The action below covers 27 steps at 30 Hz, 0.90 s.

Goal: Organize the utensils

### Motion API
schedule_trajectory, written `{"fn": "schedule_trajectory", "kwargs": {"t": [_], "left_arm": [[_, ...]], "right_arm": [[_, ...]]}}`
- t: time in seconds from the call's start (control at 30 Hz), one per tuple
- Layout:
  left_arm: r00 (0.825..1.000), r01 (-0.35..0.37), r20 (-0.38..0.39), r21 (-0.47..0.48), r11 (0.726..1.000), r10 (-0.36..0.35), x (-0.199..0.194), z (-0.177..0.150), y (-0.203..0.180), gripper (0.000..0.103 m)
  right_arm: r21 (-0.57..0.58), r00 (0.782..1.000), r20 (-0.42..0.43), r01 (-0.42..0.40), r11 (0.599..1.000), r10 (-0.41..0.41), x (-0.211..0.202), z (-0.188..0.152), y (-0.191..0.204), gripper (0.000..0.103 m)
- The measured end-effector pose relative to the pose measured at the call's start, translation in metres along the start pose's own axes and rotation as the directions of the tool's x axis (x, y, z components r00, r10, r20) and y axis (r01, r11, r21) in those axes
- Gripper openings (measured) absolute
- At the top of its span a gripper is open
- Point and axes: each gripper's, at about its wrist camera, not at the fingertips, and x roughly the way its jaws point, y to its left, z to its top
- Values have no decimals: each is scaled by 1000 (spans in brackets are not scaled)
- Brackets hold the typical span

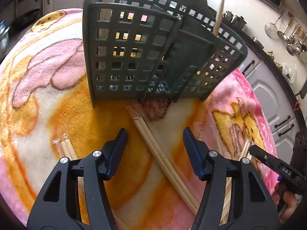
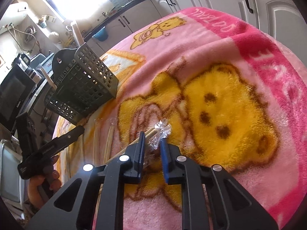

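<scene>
The right gripper is pinching wrapped chopsticks near the basket; the left gripper (spread wide) is hovering over another pair.

My left camera looks down along its open fingers, close over the blanket toward the basket straight ahead, while my right camera faces across the same blanket, with that basket farther off to its left.
</scene>
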Motion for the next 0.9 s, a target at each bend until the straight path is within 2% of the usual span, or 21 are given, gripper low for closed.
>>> {"fn": "schedule_trajectory", "kwargs": {"t": [0.07, 0.17, 0.23, 0.3, 0.47, 0.67, 0.73, 0.9], "left_arm": [[1000, -15, 2, -1, 1000, 15, 2, 1, 0, 47], [999, -36, 7, -1, 999, 36, 4, 3, 3, 36], [998, -58, 11, -1, 998, 58, 4, 4, 5, 23], [998, -65, 12, -10, 998, 65, 4, 5, 9, 18], [998, -58, 10, -18, 998, 58, 4, 7, 14, 12], [1000, 17, 12, -87, 996, -16, -2, 8, 32, 9], [999, 48, 27, -116, 992, -45, -8, 8, 37, 8], [992, 76, 106, -120, 990, -64, -36, 10, 39, 7]], "right_arm": [[-4, 1000, 10, 1, 1000, -1, -6, -1, -1, 11], [-15, 1000, 31, 7, 1000, -6, -14, 0, -5, 9], [-25, 999, 46, 12, 1000, -11, -20, 2, -5, 8], [-36, 998, 68, 13, 999, -10, -27, 4, -4, 8], [-84, 993, 115, -3, 997, 13, -44, 10, 9, 8], [-165, 983, 176, -27, 986, 57, -65, 19, 31, 6], [-192, 979, 192, -37, 981, 74, -73, 22, 39, 5], [-233, 973, 205, -58, 971, 108, -82, 28, 52, 4]]}}
